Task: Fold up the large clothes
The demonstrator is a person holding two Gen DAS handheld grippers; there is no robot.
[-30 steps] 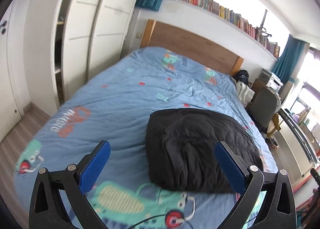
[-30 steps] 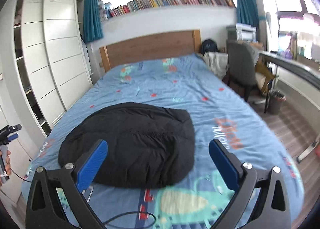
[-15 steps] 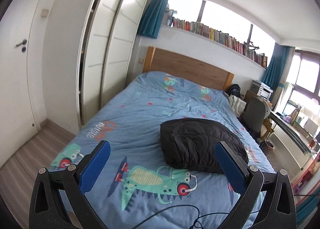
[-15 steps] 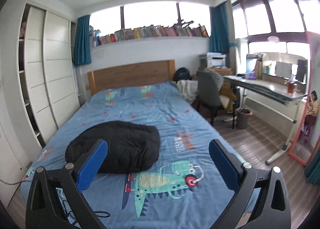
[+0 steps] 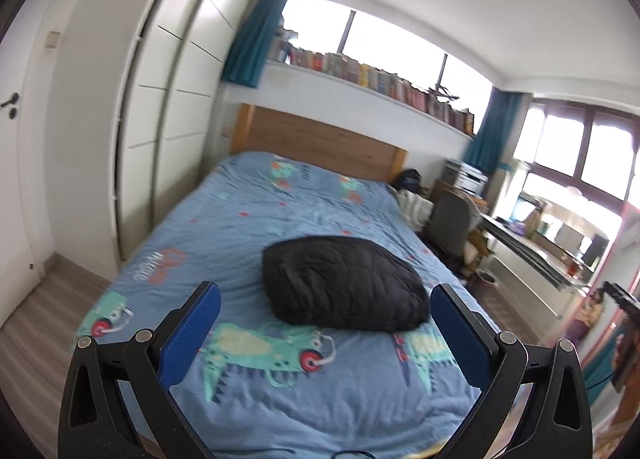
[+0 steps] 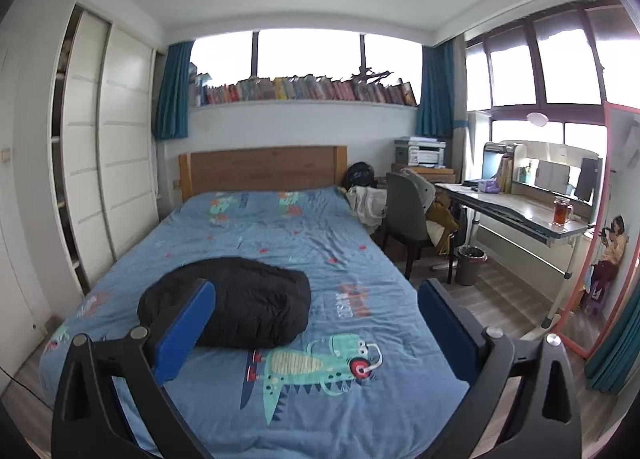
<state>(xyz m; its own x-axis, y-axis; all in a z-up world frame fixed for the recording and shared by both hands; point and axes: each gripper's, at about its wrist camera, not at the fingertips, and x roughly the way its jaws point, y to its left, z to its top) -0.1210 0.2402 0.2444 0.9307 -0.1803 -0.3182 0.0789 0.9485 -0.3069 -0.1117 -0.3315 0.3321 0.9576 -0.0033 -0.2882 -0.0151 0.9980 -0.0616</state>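
My left gripper [image 5: 324,323] stands with its jaws spread wide, blue pads bare, nothing between them. My right gripper [image 6: 316,323] is the same: jaws wide apart and holding nothing. Both hang in the air above the foot of the bed [image 5: 256,215], touching no cloth. Ahead of them the black puffy jacket [image 5: 340,283] lies folded into a rounded bundle on the blue dinosaur-print bedcover [image 6: 352,259], nearer the foot and toward the wardrobe [image 6: 116,179] side in the right view. Beyond it is the wooden headboard [image 6: 264,167], with a row of books [image 6: 304,89] on the ledge above. A grey chair [image 6: 404,211] and desk [image 6: 516,211] stand beside the bed
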